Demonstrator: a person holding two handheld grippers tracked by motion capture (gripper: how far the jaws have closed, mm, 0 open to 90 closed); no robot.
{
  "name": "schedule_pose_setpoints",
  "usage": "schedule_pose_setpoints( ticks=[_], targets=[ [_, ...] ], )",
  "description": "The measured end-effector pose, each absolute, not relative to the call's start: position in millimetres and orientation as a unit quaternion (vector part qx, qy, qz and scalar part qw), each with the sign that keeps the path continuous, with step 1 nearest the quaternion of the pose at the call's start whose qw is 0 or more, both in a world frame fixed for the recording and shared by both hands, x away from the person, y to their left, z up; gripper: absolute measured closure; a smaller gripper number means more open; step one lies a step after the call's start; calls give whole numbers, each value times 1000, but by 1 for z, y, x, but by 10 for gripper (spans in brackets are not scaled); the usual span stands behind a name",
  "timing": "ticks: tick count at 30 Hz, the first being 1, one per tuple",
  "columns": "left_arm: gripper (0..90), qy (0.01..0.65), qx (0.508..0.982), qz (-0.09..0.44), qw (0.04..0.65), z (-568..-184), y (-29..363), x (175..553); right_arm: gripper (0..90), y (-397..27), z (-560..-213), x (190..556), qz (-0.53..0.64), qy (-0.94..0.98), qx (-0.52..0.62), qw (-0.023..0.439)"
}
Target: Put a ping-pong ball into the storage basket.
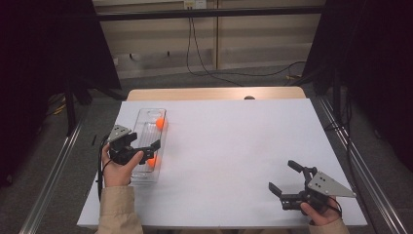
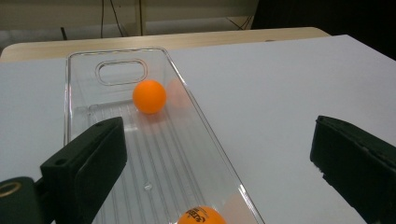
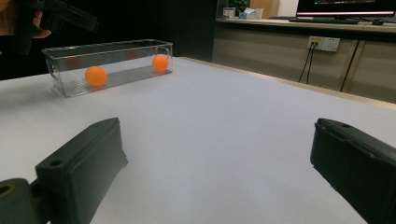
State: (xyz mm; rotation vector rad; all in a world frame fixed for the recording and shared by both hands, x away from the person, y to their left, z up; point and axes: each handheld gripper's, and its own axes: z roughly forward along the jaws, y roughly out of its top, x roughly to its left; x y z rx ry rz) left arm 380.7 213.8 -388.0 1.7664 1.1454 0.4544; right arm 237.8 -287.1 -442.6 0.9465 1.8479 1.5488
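On the left we hold the left tongs point(image 1: 144, 149) over the near end of the clear tray point(image 1: 141, 114), their jaws spread wide with nothing between them. Just under them lies one orange ball point(image 1: 152, 161), resting on the tray's ribbed floor near the near end; in the left gripper view the same ball point(image 2: 201, 215) sits at the bottom edge, below the gap of the jaws and free of both. Farther along the tray, toward its far end with the handle slot, rests a second orange ball point(image 1: 160, 123), well apart from the first. So we judge that two balls are already in the tray and that the nearer one is let go. Moving right, the white table point(image 1: 243, 146) is bare across its middle, and we see no other ball waiting on it. At the right our right tongs point(image 1: 284, 176) hover low over the table near its front edge, jaws apart and holding nothing. As far as we can see, little is left beyond drawing the left hand point(image 1: 118, 168) back from the tray.
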Motion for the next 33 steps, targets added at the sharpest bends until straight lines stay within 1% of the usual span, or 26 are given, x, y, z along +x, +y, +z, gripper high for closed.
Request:
schedule_pose_setpoints(
  ticks=[18,33],
  targets=[
    [36,438,724,189,498,-392,211,370,21,-287,-443,238,575,687,351,272],
    [36,429,719,199,509,-398,211,363,21,-287,-442,238,576,686,350,272]
  ],
)
